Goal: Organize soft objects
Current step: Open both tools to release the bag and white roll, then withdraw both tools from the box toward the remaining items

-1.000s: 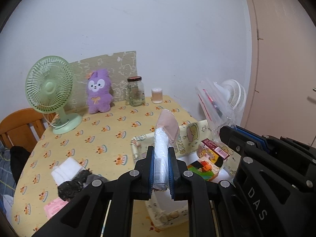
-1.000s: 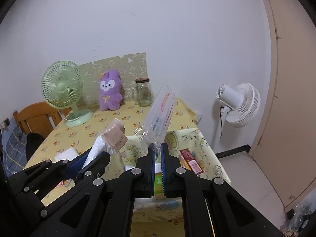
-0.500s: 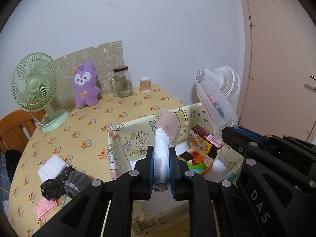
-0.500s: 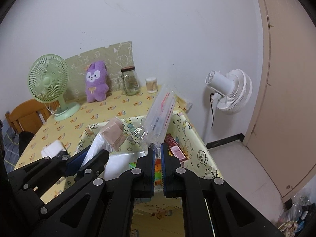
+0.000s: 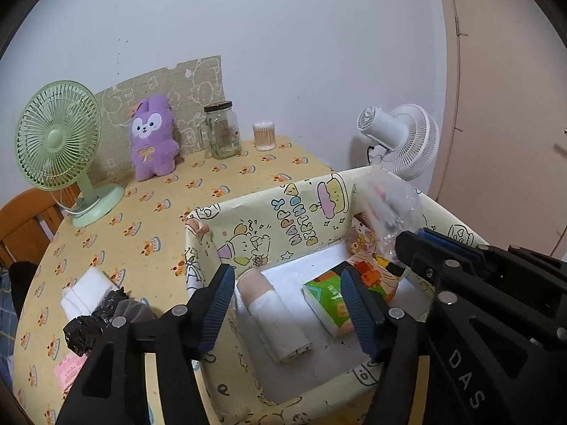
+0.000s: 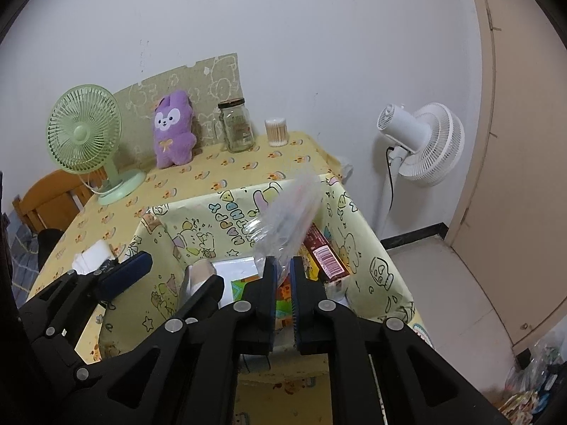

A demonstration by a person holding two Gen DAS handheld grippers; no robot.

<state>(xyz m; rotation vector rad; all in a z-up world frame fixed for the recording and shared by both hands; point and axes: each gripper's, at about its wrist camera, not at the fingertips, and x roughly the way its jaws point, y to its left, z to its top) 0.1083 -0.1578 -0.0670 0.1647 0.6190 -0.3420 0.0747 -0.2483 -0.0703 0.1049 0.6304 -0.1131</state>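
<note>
Left tool spread wide over the yellow cartoon-print box, jaws just opened, nothing pressed between the pads. Directly below the gap, a rolled white-and-beige cloth lying free on the white floor of the box, at its left side. Just right of the roll, a green tissue pack, partly hidden by the right finger of the left tool.

Right tool parted only a crack, jaws just begun to open, with the lower end of a clear plastic bag still between the pads; cannot tell whether the pads press on it. Bag tilted and blurred above the right half of the box. Red carton leaning against the right wall inside the box.

Elsewhere on the table: purple plush rabbit upright against the back board, green fan to its left, glass jar and cotton-swab cup to its right. Near the left edge, a folded white cloth touching a crumpled black bag.
</note>
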